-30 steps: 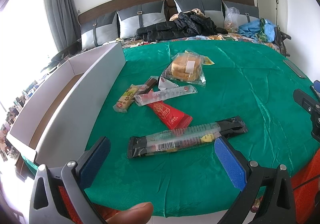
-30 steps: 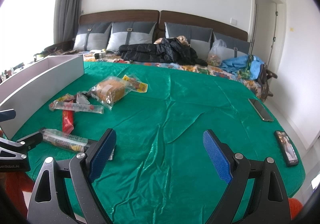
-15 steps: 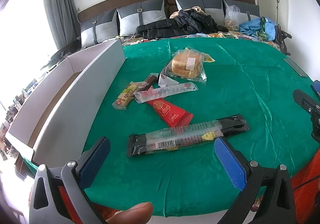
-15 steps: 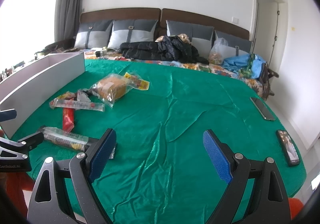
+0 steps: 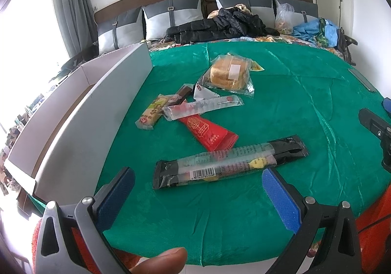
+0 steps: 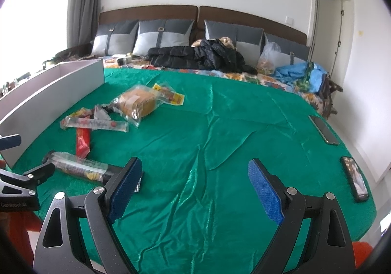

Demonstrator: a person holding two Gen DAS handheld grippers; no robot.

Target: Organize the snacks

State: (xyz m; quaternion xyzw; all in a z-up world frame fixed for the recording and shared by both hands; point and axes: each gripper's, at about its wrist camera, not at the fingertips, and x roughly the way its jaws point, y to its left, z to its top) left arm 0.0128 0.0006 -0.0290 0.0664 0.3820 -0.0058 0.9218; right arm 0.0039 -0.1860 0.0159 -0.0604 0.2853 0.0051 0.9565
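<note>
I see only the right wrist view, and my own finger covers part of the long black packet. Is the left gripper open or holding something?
Observer: The left gripper is wide open and holds nothing.
Operator: Where is the barcode on the long packet?
Observer: On top, nearer the end toward the white box.
Operator: What lies beside the box wall?
Observer: A yellowish bar, with a brown bar next to it.
</note>
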